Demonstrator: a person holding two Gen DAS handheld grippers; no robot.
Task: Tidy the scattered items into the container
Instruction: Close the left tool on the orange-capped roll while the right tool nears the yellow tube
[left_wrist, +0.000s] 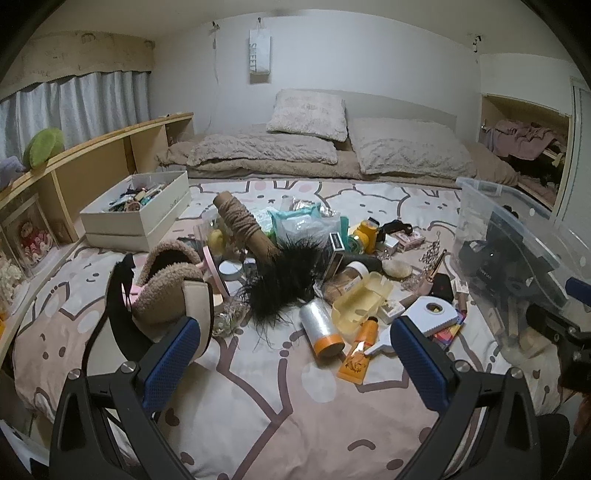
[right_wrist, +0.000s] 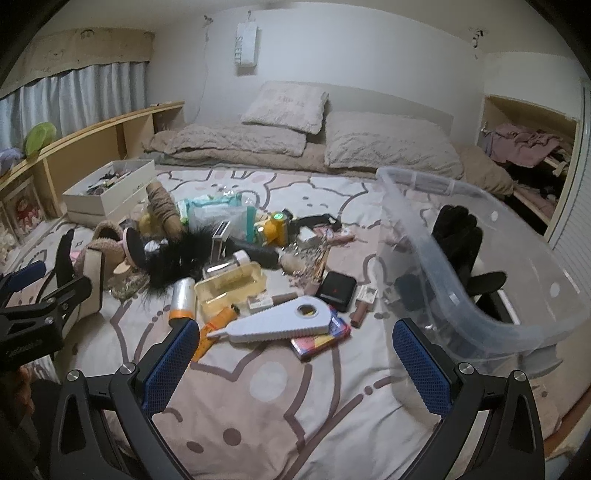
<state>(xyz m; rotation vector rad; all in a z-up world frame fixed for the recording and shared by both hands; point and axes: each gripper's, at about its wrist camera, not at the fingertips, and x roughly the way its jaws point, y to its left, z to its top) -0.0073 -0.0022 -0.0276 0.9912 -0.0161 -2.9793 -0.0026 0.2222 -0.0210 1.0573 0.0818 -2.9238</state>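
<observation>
We cannot make out most of what lies in the clear plastic container (right_wrist: 480, 288); its cloudy wall blurs some dark shapes inside, a black glove-like form among them, and in the left wrist view its near end runs off the right edge; the heap of scattered items (left_wrist: 295, 258) is so piled up that the small things under the black feathery tuft (left_wrist: 284, 284) stay hidden. We see the left gripper (left_wrist: 295, 354) with its blue pads spread wide and nothing between them, hovering over the bedcover (left_wrist: 258, 406); the right gripper (right_wrist: 295, 354) is likewise spread and empty. Just ahead of our right tongs lies a white teardrop-shaped tool (right_wrist: 280, 323), flat, its long axis running left to right, narrow tip pointing left; the container sits to the right of these tongs, open side up; an orange tube (left_wrist: 360, 356) lies ahead between the left tongs, cap pointing away.
</observation>
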